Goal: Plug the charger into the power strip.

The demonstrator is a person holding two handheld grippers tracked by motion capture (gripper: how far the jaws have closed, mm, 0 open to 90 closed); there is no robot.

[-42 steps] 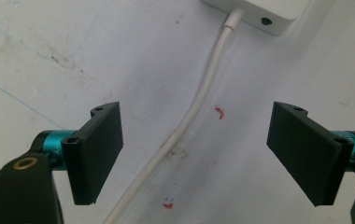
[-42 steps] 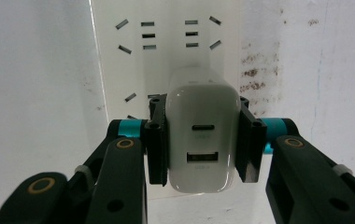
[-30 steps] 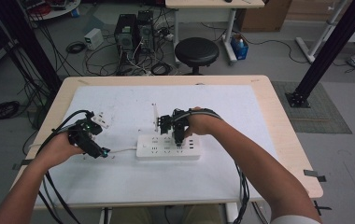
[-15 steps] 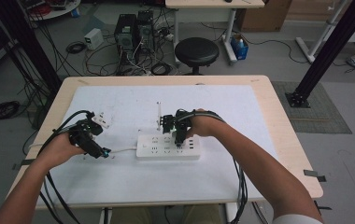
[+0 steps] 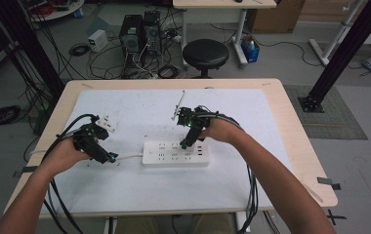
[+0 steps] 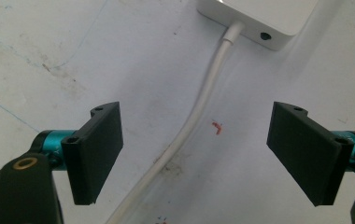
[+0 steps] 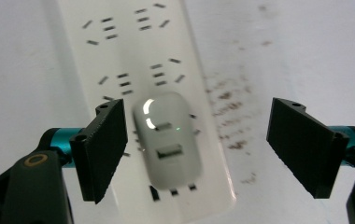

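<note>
While both forearms are being stretched in from the near edge of the worktop (image 5: 291, 146), the right gripper (image 5: 187, 141) is being held over the right half of the white power strip (image 5: 175, 153), angled down toward it. Its fingers (image 7: 102, 149) have just been opening and are being kept wide, with a white USB charger (image 7: 170, 140) standing between them, untouched by either pad. The charger is being seen from above in the right gripper view: a smooth, glossy plastic block with rounded corners, one USB slot in its top face, seated in a socket near one end of the strip. The strip itself is a flat, matte white bar with rows of dark socket slots.

The left gripper (image 5: 106, 157) is being held low, just off the left end of the strip, tilted toward the sheet. Its fingers (image 6: 96, 151) are being kept wide apart, holding nothing; the round white cord (image 6: 199, 116) of the strip is lying between them on the surface, curving away from the strip's end, and it is not being pressed.

The worktop is being covered by a white sheet, scuffed and flecked with dark marks, inside a pale wooden border. A small white adapter (image 5: 106, 122) is lying beyond the left hand.
</note>
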